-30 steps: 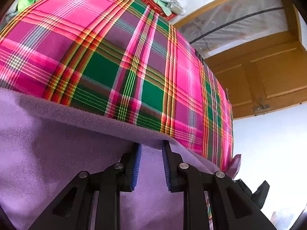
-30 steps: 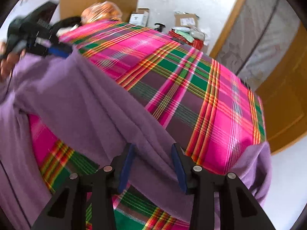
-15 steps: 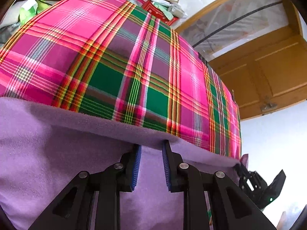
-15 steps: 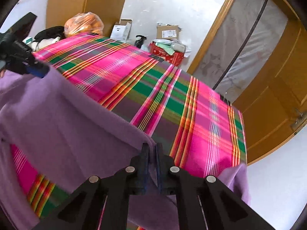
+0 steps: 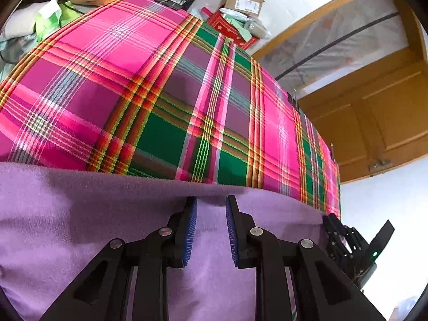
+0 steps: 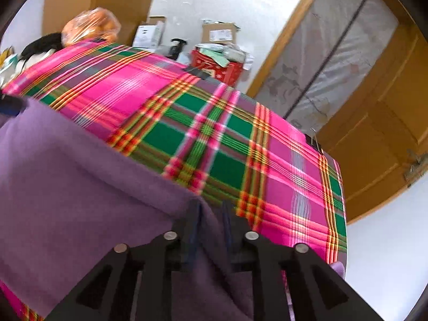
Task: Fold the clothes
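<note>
We hold the purple cloth [image 5: 80,227] up by its top edge over the checked table cover [image 5: 160,93]. Our left gripper [image 5: 211,208] and right gripper [image 6: 211,211] each pinch that edge, far apart, so the cloth stays flat for folding.

1. Your right gripper [image 6: 211,215] had purple garment [image 6: 80,182] cloth bunched between its fingers; the frame was blurred.
2. Garment edge ran diagonally across the plaid tablecloth [image 6: 227,144].
3. Your left gripper [image 6: 10,105] pinched the garment's far-left corner.
</note>
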Motion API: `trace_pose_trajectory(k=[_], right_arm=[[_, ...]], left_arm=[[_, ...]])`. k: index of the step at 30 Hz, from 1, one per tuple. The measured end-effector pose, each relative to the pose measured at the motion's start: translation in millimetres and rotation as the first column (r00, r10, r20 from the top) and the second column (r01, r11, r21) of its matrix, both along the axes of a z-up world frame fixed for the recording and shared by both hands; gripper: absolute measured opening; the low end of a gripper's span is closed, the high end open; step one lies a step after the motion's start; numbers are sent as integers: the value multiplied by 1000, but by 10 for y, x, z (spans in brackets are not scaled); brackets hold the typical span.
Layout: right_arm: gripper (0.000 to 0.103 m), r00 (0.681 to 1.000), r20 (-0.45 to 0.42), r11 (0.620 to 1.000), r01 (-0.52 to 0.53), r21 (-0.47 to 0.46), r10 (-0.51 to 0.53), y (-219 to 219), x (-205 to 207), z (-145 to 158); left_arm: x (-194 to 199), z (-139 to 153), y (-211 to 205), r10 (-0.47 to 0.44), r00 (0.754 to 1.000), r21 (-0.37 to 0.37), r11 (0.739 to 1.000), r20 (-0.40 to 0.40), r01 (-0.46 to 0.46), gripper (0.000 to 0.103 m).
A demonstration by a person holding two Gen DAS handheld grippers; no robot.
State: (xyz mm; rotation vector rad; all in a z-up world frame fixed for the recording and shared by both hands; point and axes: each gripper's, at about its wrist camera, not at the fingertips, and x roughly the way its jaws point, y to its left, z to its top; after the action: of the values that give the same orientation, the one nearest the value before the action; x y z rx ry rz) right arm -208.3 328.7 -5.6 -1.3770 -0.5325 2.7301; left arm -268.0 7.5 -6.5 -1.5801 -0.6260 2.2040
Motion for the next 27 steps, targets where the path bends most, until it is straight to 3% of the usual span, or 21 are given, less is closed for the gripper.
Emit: trace_pose_trajectory(k=[3,8,12,17,21,27], right_arm=[[18,997,-18,997,80,-23,-80,183,33,108],[18,978,-41,974,197,-113,-203,557,242,302],[18,957,-73,947,264,-184,-281,892,672,451],[23,941,-85,917,293,-270,-326,1208,1289,511],[32,946,-69,926,292,-238,-316,1300,1629,408],[37,941,-35,929,326,-175,-337,1405,1787,197]], left_arm=[[44,42,32,-6,1000,-33,999,-10,6,23],[335,258,274,-136,987,-97,987,-89,127,23],[598,441,495,-257,955,-142,961,-150,236,23],[925,518,872,-394,903,-188,913,-168,363,23],[1139,468,1187,-487,861,-203,867,-150,455,23],[1338,279,1407,-545,833,-227,826,-94,515,23]])
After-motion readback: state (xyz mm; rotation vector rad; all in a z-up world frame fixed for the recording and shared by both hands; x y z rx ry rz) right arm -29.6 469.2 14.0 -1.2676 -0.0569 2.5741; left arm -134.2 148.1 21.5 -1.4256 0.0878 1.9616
